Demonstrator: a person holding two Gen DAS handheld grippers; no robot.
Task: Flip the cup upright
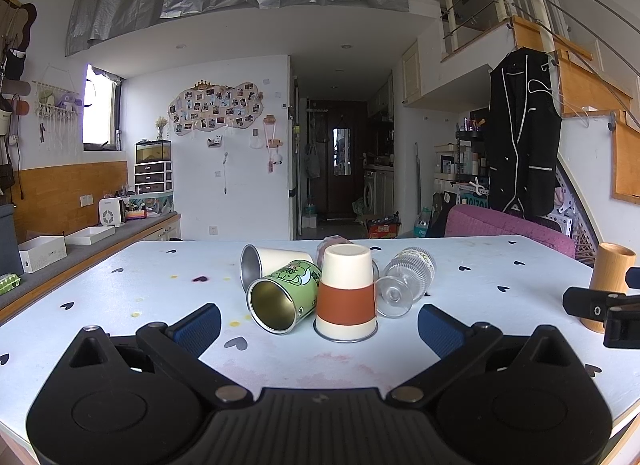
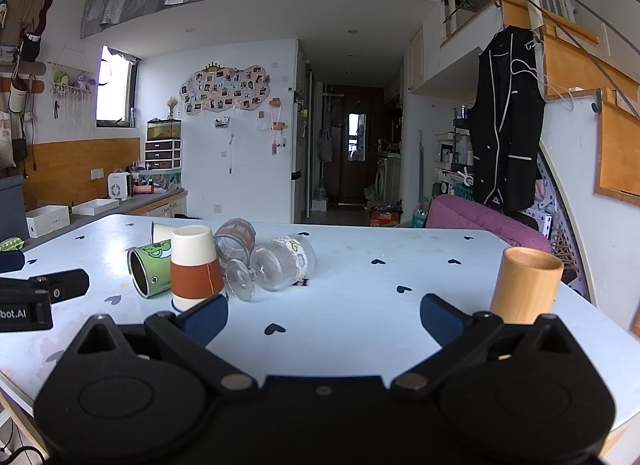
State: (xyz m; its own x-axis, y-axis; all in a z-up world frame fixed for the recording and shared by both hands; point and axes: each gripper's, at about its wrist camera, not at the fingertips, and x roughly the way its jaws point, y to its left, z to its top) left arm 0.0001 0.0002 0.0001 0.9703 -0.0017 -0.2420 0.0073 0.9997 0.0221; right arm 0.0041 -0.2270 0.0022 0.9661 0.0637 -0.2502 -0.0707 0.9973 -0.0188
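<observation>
The cream cup with the brown sleeve (image 1: 346, 293) stands mouth-down at the centre of the left wrist view, on the white desk (image 1: 500, 265), touching a green cup (image 1: 282, 295) lying on its side. The left gripper (image 1: 320, 329) hangs spread wide and empty just before it; the right gripper (image 2: 324, 321) is likewise open. Closing squarely on the sleeve should avoid nudging the neighbouring glass goblet (image 1: 406, 279).

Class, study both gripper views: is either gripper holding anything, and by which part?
Nothing is held. The left gripper and right gripper are both open, with only table between their fingers.
</observation>
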